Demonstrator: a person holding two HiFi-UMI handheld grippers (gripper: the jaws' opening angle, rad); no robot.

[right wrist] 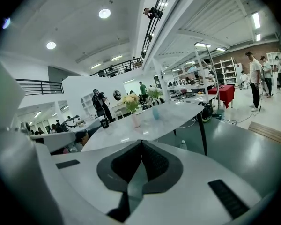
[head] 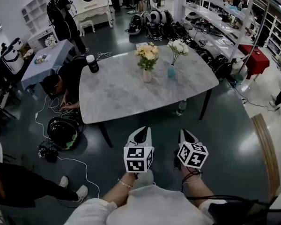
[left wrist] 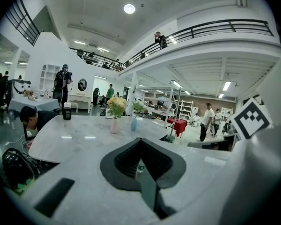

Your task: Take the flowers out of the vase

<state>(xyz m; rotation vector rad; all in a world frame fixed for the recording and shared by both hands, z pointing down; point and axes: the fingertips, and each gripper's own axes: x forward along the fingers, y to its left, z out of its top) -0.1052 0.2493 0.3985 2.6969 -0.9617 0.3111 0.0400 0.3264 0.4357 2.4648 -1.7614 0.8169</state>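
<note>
A pink vase (head: 147, 76) with yellow flowers (head: 147, 54) stands near the far middle of the grey marble table (head: 117, 97). Just to its right is a blue vase (head: 171, 71) with white flowers (head: 178, 46). My left gripper (head: 141, 131) and right gripper (head: 186, 134) hover side by side in front of the table's near edge, well short of the vases, both shut and holding nothing. In the left gripper view, the left gripper (left wrist: 140, 140) points at the pink vase (left wrist: 114, 125) and blue vase (left wrist: 133, 123). The right gripper (right wrist: 141, 142) faces the pink vase (right wrist: 136, 120).
A black jar (head: 92, 63) stands at the table's far left corner. A person (head: 56, 86) crouches by the table's left side among cables. A plastic bottle (head: 181, 108) stands on the floor under the right edge. Shelving (head: 225, 27) runs along the right.
</note>
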